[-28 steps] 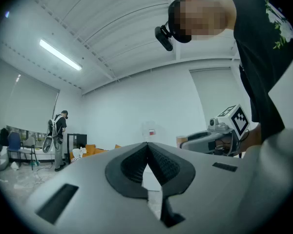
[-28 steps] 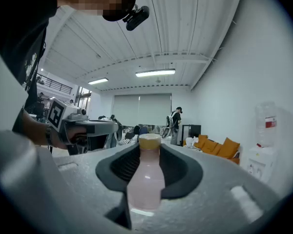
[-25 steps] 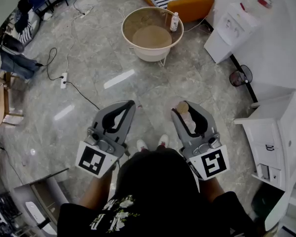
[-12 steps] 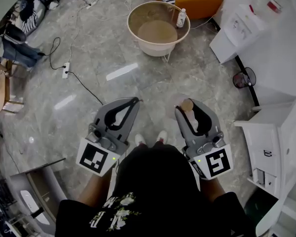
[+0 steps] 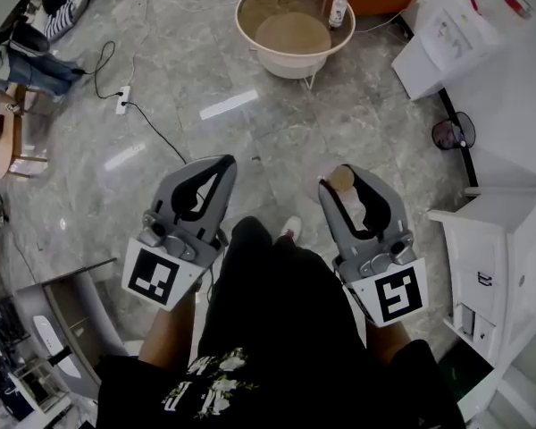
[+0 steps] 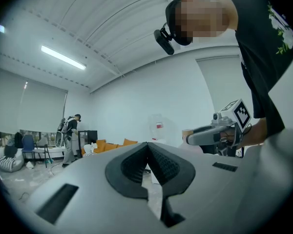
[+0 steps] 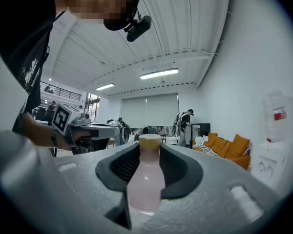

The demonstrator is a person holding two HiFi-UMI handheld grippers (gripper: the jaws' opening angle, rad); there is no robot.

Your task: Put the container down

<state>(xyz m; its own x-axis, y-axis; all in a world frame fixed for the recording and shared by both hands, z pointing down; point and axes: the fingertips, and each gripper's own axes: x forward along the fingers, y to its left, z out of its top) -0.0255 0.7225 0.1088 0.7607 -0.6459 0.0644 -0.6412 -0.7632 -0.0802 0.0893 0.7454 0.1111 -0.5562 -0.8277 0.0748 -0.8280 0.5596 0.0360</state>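
Observation:
The container is a small pale pink bottle (image 5: pixel 361 209) with a tan cap, lying along the jaws of my right gripper (image 5: pixel 347 179), which is shut on it. In the right gripper view the bottle (image 7: pixel 146 179) stands upright between the dark pads (image 7: pixel 121 167), its cap at the tips of the right gripper (image 7: pixel 149 147). My left gripper (image 5: pixel 223 162) is held level beside it, over the grey stone floor, shut with nothing in it. In the left gripper view the tips of the left gripper (image 6: pixel 147 144) meet.
A round beige basket table (image 5: pixel 250 38) stands ahead with a bottle (image 5: pixel 339 9) on its rim. A white water dispenser (image 5: pixel 447 38), a small fan (image 5: pixel 453 134) and a white cabinet (image 5: pixel 500 239) line the right. A power strip (image 5: pixel 122 105) and cables lie left.
Both grippers sit lower in the head view and the left one has shifted left. The person's leg has swung forward between them. The basket table has moved towards the top edge.

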